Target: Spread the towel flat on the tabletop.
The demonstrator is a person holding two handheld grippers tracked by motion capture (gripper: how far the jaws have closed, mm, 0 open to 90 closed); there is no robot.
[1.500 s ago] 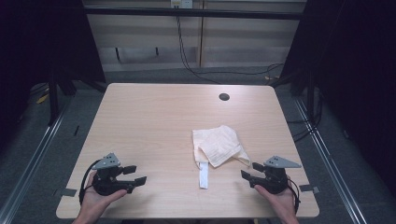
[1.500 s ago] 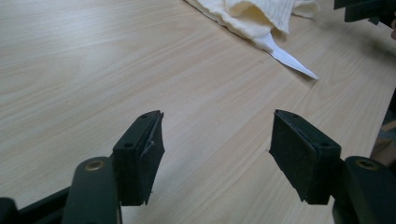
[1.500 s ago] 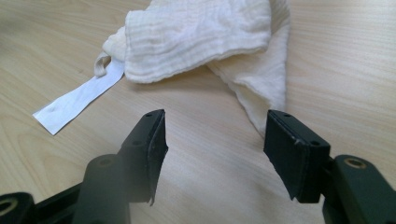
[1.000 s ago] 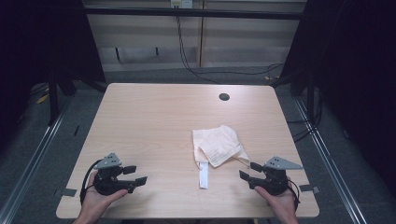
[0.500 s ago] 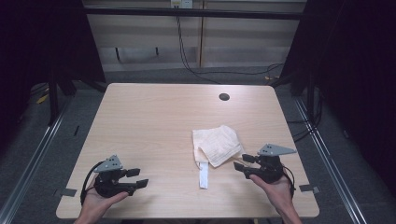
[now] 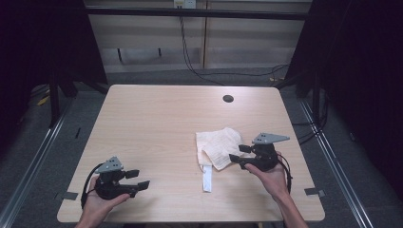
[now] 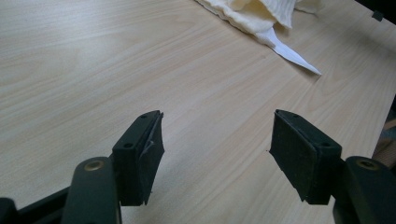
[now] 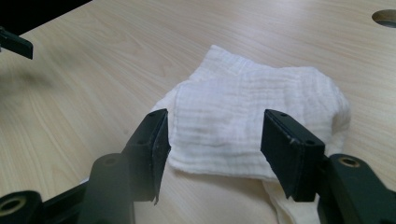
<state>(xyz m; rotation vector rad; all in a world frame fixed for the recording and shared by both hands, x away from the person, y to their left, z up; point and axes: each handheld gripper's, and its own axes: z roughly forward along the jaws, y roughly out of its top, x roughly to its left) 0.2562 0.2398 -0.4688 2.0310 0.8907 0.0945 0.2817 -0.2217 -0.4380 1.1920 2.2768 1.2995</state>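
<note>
Cream cloth (image 6: 219,146) is seen crumpled right of centre on the table (image 6: 157,128). Right gripper (image 6: 239,154) is held at its right edge, jaws apart, just reopened, probably lined up for a pinch. Left gripper (image 6: 138,179) is kept well apart at near left, jaws parted, empty.

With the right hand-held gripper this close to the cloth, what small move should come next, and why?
Probably ease the right hand-held gripper forward and down onto the cloth's near edge, then close. Its jaws stand open with that folded edge just ahead between them, not yet pinched.
</note>
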